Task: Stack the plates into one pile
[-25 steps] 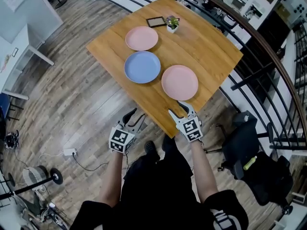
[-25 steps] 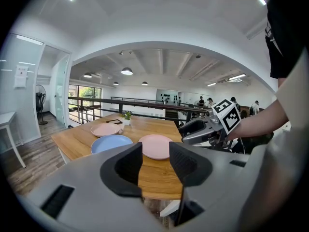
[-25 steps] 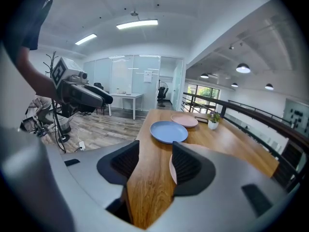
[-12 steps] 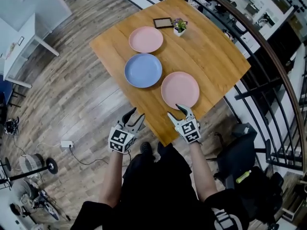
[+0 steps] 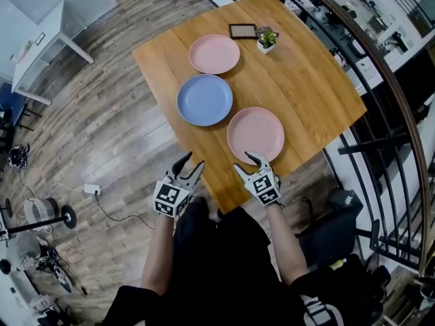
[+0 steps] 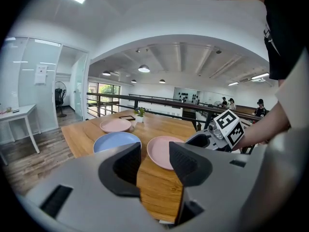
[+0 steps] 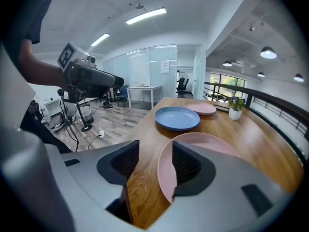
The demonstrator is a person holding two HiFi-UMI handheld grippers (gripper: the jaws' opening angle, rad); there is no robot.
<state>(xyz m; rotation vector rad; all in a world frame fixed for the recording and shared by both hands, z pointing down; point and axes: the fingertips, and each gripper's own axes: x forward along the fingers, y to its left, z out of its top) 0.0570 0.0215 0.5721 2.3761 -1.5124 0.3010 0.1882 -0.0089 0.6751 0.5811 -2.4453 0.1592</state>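
Head view shows your left gripper (image 5: 191, 163) just off the near edge of the surface (image 5: 306, 80), its jaws open and holding nothing. Ahead of it lies the blue plate (image 5: 204, 100), with the far pink plate (image 5: 214, 53) beyond it and the near pink plate (image 5: 255, 134) closest to you. All three lie flat and apart, so no pile exists yet. Your right gripper (image 5: 246, 165) is at the near pink plate's rim with its jaws open. The right gripper view shows the rim between them, but not pinched.

The likeliest trouble, I judge, is at that rim. The plate is shallow and lies flat on the wood, so a jaw coming in too high may push it forward instead of sliding under, and it could knock the blue plate. A pinch on the very lip could slip and let the plate tilt or drop once lifted. The plate also lies near the surface's corner, so a sideways shove could send it over the edge. Farther right, the potted plant (image 5: 266, 39) stands just beside the far pink plate, so mind it when you reach there.
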